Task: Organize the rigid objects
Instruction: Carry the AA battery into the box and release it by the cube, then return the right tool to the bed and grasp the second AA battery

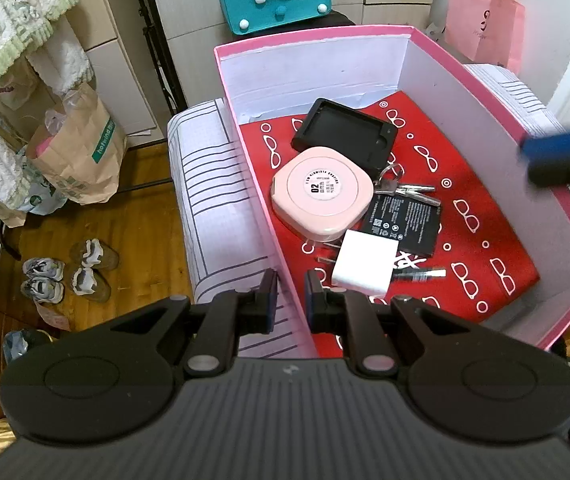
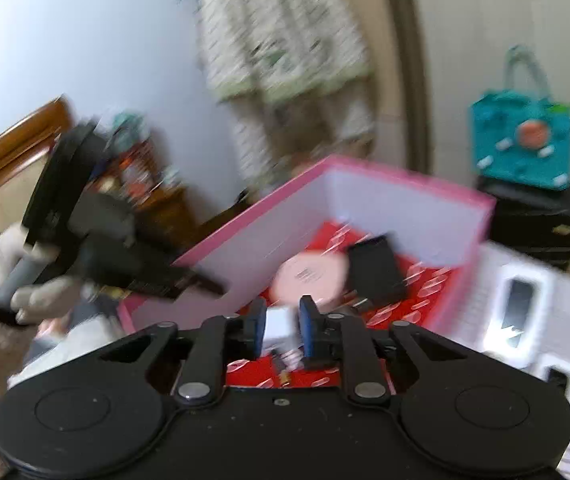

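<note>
The right gripper (image 2: 281,326) has its fingers slightly parted around the white charger (image 2: 280,326); close squarely before lifting. The left gripper (image 1: 289,292) idles, slightly parted, empty.

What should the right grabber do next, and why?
Probably lower the right gripper toward the white charger. In the right wrist view the charger sits lined up between the open jaws, but the left wrist view shows that gripper blurred near the pink box's right wall, well apart from the charger on the red lining. The jaws hold nothing, so closing now would likely grab air.
</note>
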Tool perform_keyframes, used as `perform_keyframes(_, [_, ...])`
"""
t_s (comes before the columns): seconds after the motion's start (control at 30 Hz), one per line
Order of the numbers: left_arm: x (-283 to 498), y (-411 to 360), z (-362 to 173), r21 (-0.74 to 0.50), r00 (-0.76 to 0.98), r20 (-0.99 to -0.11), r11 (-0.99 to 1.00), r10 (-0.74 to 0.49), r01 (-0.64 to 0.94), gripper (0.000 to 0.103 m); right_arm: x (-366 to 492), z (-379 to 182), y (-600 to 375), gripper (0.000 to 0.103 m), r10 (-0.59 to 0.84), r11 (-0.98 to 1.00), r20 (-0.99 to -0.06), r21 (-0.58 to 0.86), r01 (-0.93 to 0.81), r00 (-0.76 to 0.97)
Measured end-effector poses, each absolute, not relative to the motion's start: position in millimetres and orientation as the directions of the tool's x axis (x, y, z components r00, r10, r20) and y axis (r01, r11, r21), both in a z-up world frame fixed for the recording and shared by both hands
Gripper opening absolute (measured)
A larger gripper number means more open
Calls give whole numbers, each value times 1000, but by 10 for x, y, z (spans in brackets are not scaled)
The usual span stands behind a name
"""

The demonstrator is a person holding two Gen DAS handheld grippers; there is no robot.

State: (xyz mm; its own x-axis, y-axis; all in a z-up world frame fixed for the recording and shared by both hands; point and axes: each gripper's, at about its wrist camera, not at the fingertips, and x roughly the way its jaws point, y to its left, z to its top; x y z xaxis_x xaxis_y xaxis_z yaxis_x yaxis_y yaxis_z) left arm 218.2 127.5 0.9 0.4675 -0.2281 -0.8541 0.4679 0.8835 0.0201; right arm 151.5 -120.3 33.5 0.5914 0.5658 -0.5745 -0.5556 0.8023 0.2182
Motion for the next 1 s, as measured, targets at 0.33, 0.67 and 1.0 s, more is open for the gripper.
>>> perform_keyframes(0.33, [2178,1292,6,12,472,-849,885,-237,465,12,1717,-9,-2027,32,307,952,-643,190,-241,701])
perform_keyframes(0.67, [2200,1281,2,7,468,-854,894,-228,448,12,1935,-589,-2047,34,293,956,-720,204,-212,629])
perform_keyframes(1.0, [2211,1302,6,-4,460,-857,897,-231,442,12,1808,-819,-1906,29,187,978,-648,52,-202,738])
